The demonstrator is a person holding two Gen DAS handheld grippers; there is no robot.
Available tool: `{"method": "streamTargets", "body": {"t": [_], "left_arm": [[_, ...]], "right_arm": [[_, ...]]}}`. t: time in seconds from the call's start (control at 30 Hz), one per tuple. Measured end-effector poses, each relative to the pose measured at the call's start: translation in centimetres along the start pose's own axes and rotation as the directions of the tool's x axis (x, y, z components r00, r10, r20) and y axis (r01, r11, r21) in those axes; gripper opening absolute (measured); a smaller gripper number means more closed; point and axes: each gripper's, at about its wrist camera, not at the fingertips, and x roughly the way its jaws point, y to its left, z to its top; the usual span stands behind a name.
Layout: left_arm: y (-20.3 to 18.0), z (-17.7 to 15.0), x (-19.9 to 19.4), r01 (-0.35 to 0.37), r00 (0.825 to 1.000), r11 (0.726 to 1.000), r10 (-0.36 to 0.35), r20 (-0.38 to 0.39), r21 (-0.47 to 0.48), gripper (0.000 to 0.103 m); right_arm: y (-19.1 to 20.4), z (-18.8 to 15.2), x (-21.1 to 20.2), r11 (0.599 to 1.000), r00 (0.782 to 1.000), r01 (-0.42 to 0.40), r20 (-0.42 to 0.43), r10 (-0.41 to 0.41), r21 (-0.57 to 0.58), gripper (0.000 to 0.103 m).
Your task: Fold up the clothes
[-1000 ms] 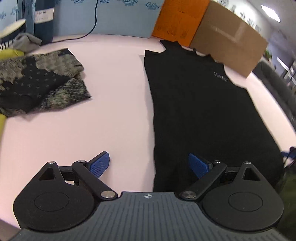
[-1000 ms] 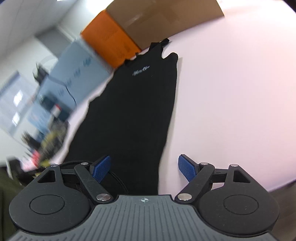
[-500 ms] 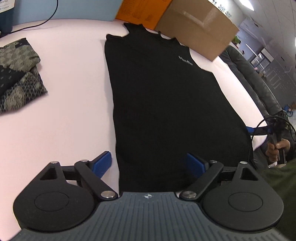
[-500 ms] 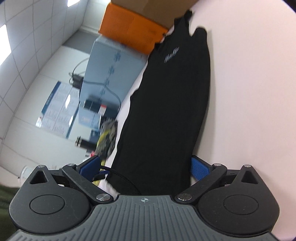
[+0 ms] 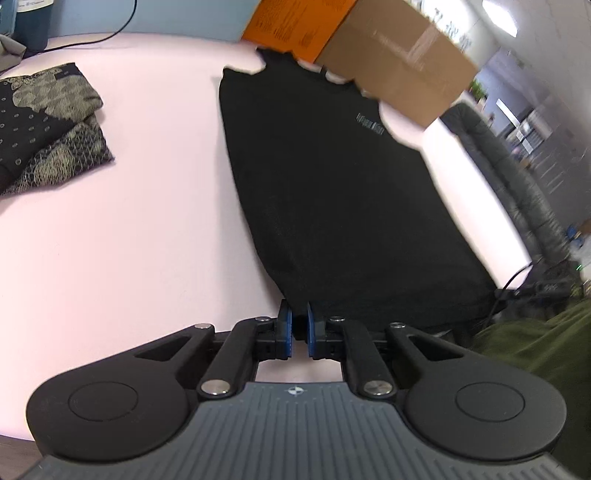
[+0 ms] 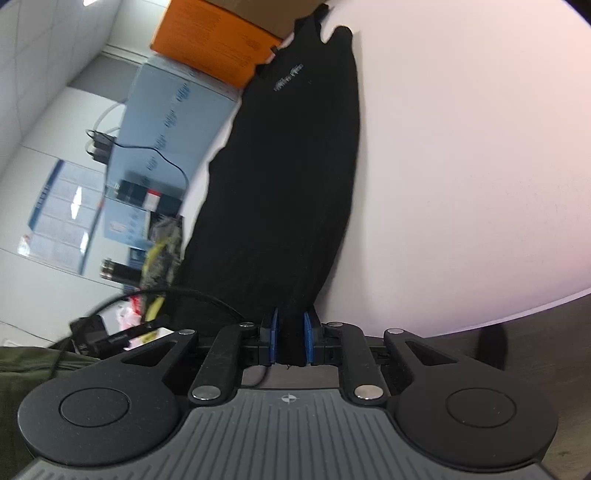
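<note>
Black knit fabric is pinched in both tools right now. The left gripper [image 5: 299, 328] has just been closing and its blue pads sit nearly together on the near-left hem corner of the black tank top [image 5: 332, 192]. The right gripper [image 6: 291, 338] has just been closing too, and a thicker bunch of the same hem is squeezed between its pads, so that one looks like it caught a couple of layers.

The top lies flat and lengthwise on the pink table [image 5: 129, 229], hem nearest the person, straps at the far end, where they seem to touch the orange box [image 5: 295, 26] and the cardboard box [image 5: 399, 62]. A patterned garment [image 5: 48, 125] is bunched up well off to the left, out of the way.

Handling-wise this thing looks light, thin and totally floppy. It'll likely sag in the middle the second the corners come up, and a stretchy knit like that probably drags on the table rather than sliding clean. The hem corners are the sensible spots to hold, since they keep the edge taut between the two hands. Slipping out seems unlikely with the pads this tight; the bigger risk is probably the far end wrinkling or folding crooked.
</note>
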Motion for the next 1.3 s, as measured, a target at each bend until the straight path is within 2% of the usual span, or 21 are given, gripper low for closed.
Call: {"method": "streamTargets", "body": {"t": [0.07,0.1,0.13,0.17,0.2,0.23,0.27,0.3,0.37,0.43,0.47,0.57,0.7,0.83,0.93,0.97,1.0,1.07,1.2,1.3], "left_arm": [[-0.2,0.2,-0.1,-0.049,0.999,0.999,0.05,-0.019,0.014,0.009],[-0.3,0.2,0.1,-0.091,0.995,0.995,0.092,-0.039,0.029,0.012],[-0.5,0.1,0.3,-0.131,0.989,0.99,0.134,-0.058,0.044,0.026],[-0.6,0.2,0.4,-0.164,0.984,0.985,0.167,-0.067,0.051,0.041],[-0.8,0.2,0.4,-0.188,0.979,0.981,0.191,-0.066,0.048,0.048],[-1.0,0.3,0.4,-0.219,0.973,0.975,0.222,-0.064,0.046,0.062],[-1.3,0.4,0.4,-0.258,0.964,0.965,0.261,-0.059,0.043,0.076],[-1.5,0.6,0.5,-0.292,0.954,0.956,0.294,-0.058,0.041,0.08],[-1.8,0.8,0.7,-0.342,0.937,0.939,0.344,-0.067,0.035,0.08],[-1.8,0.9,0.8,-0.38,0.921,0.925,0.381,-0.085,0.027,0.081],[-1.7,0.9,0.9,-0.395,0.914,0.918,0.395,-0.093,0.024,0.081],[-1.4,0.9,1.2,-0.427,0.898,0.904,0.427,-0.107,0.022,0.081],[-1.4,1.2,1.6,-0.457,0.882,0.889,0.457,-0.118,0.026,0.082],[-1.6,1.2,2.0,-0.48,0.869,0.877,0.478,-0.129,0.023,0.083],[-1.9,1.2,2.2,-0.489,0.863,0.872,0.487,-0.134,0.017,0.085],[-1.9,1.1,2.2,-0.492,0.861,0.87,0.49,-0.135,0.014,0.085],[-2.0,1.1,2.2,-0.494,0.86,0.869,0.491,-0.135,0.013,0.085],[-2.2,1.0,2.2,-0.496,0.86,0.868,0.493,-0.135,0.011,0.085],[-2.0,1.0,1.9,-0.492,0.863,0.871,0.487,-0.131,-0.001,0.086],[-1.9,0.9,1.8,-0.496,0.861,0.868,0.492,-0.131,-0.003,0.086]], "right_arm": [[0.0,0.2,0.2,0.998,0.997,0.064,-0.029,-0.064,-0.031,0.014],[-0.2,0.1,0.2,0.997,0.997,0.068,-0.044,-0.069,-0.028,0.014],[-0.5,0.0,0.2,0.998,0.997,0.055,-0.052,-0.055,-0.017,0.015],[-0.6,-0.1,0.2,0.999,0.997,0.047,-0.056,-0.048,-0.015,0.022],[-0.5,-0.2,0.3,0.998,0.997,0.049,-0.059,-0.05,-0.025,0.044],[-0.3,-0.3,0.5,0.998,0.997,0.05,-0.057,-0.052,-0.036,0.051],[-0.1,-0.5,0.7,0.998,0.998,0.046,-0.052,-0.048,-0.04,0.055],[0.1,-0.6,1.0,0.998,0.998,0.042,-0.047,-0.044,-0.044,0.056],[0.4,-0.8,1.4,0.998,0.998,0.046,-0.041,-0.048,-0.051,0.056],[0.6,-1.0,1.7,0.997,0.997,0.064,-0.03,-0.065,-0.052,0.052],[0.5,-1.0,1.6,0.996,0.996,0.079,-0.026,-0.08,-0.043,0.045],[0.4,-1.1,1.3,0.994,0.994,0.102,-0.029,-0.103,-0.026,0.01],[0.5,-1.0,0.9,1.0,0.999,0.031,-0.019,-0.031,0.002,0.009],[1.0,-0.5,1.0,0.999,0.999,0.04,-0.03,-0.04,-0.018,0.009],[1.2,-0.3,1.3,0.997,0.997,0.066,-0.045,-0.068,-0.03,0.012],[1.2,-0.3,1.4,0.997,0.996,0.074,-0.047,-0.075,-0.032,0.022],[1.1,-0.3,1.4,0.997,0.996,0.075,-0.046,-0.077,-0.028,0.039],[1.0,-0.3,1.3,0.998,0.997,0.065,-0.046,-0.066,-0.023,0.049],[1.2,-0.4,1.2,0.998,0.997,0.062,-0.042,-0.063,-0.029,0.058],[1.0,-0.6,1.2,0.999,0.998,0.05,-0.029,-0.05,-0.013,0.06]]}}
